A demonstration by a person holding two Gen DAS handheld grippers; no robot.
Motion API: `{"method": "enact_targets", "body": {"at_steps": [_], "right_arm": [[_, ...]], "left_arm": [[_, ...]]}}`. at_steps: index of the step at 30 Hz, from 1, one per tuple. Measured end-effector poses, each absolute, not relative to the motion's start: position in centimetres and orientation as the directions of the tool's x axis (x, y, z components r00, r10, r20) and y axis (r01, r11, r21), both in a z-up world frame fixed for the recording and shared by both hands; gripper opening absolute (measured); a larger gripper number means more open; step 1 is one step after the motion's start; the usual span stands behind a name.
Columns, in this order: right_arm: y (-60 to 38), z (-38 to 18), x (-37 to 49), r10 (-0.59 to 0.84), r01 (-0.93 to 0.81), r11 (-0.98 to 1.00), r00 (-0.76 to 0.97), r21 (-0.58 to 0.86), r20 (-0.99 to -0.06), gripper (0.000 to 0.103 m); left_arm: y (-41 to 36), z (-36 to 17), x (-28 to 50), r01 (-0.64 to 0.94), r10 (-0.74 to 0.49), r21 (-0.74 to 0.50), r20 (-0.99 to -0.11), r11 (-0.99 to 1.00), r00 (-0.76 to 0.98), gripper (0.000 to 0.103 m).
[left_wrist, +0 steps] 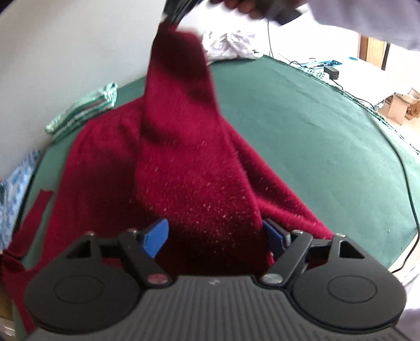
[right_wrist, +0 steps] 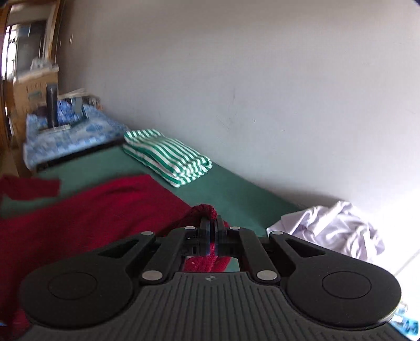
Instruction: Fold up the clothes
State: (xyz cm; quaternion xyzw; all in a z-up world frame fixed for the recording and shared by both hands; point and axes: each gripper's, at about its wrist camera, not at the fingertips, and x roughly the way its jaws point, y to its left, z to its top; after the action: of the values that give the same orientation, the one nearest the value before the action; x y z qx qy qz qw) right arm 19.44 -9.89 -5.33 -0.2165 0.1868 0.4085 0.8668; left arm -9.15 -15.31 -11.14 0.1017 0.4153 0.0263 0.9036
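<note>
A dark red knit sweater (left_wrist: 189, 168) lies on the green table cover (left_wrist: 302, 118). One sleeve is lifted high at the top of the left wrist view, held by my right gripper (left_wrist: 173, 15). My left gripper (left_wrist: 215, 236) is open, its blue pads (left_wrist: 155, 238) on either side of a fold of the sweater. In the right wrist view my right gripper (right_wrist: 211, 230) is shut on the red sleeve's ribbed cuff (right_wrist: 204, 212), and the rest of the sweater (right_wrist: 86, 215) lies spread to the left below it.
A folded green-and-white striped garment (right_wrist: 168, 157) lies by the wall (right_wrist: 236, 78). A crumpled white shirt (right_wrist: 330, 228) lies at the table's far end. A blue patterned cloth (right_wrist: 71, 131) with dark objects sits beyond the table. Cables and a power strip (left_wrist: 317, 73) lie at the table's edge.
</note>
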Motion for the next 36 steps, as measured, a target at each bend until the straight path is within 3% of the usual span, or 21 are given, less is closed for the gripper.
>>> {"method": "enact_targets", "body": {"at_steps": [4,9,18,22,25,28,32,36], "right_arm": [[-7.4,-8.1,21.9,0.604,-0.797,0.545,0.589,-0.261,-0.537,0.003],[-5.0,-11.1,23.8,0.547,-0.784,0.541,0.604,-0.306,-0.580,0.003],[-1.9,-14.7,26.6,0.450,-0.717,0.630,0.649,-0.296,-0.614,0.003],[-2.4,-15.8,27.4,0.447,-0.712,0.664,0.622,-0.227,-0.643,0.007],[-6.5,-13.3,28.1,0.509,-0.645,0.764,0.615,-0.014,-0.602,0.022],[-11.2,-11.5,28.6,0.566,-0.602,0.781,0.566,0.170,-0.599,0.022],[-12.6,-12.7,27.9,0.580,-0.627,0.749,0.468,0.212,-0.667,0.022],[-11.3,-14.7,27.2,0.589,-0.625,0.748,0.470,0.223,-0.658,0.023]], "left_arm": [[-15.5,-10.1,-8.7,0.044,0.061,0.121,-0.747,0.992,0.662,0.082],[-14.6,-10.9,-7.2,0.086,-0.149,-0.122,-0.781,0.989,0.606,0.082],[-16.0,-12.0,-6.5,0.151,-0.213,-0.155,-0.813,0.976,0.542,0.086],[-15.8,-11.1,-6.6,0.152,-0.201,-0.139,-0.814,0.978,0.545,0.085],[-14.5,-9.4,-7.4,0.174,-0.220,-0.146,-0.795,0.974,0.566,0.086],[-13.7,-8.1,-8.4,0.223,-0.251,-0.144,-0.770,0.964,0.587,0.086],[-14.2,-9.8,-7.7,0.265,-0.289,-0.168,-0.797,0.949,0.531,0.080],[-15.4,-11.4,-7.7,0.277,-0.284,-0.163,-0.825,0.947,0.488,0.082]]}}
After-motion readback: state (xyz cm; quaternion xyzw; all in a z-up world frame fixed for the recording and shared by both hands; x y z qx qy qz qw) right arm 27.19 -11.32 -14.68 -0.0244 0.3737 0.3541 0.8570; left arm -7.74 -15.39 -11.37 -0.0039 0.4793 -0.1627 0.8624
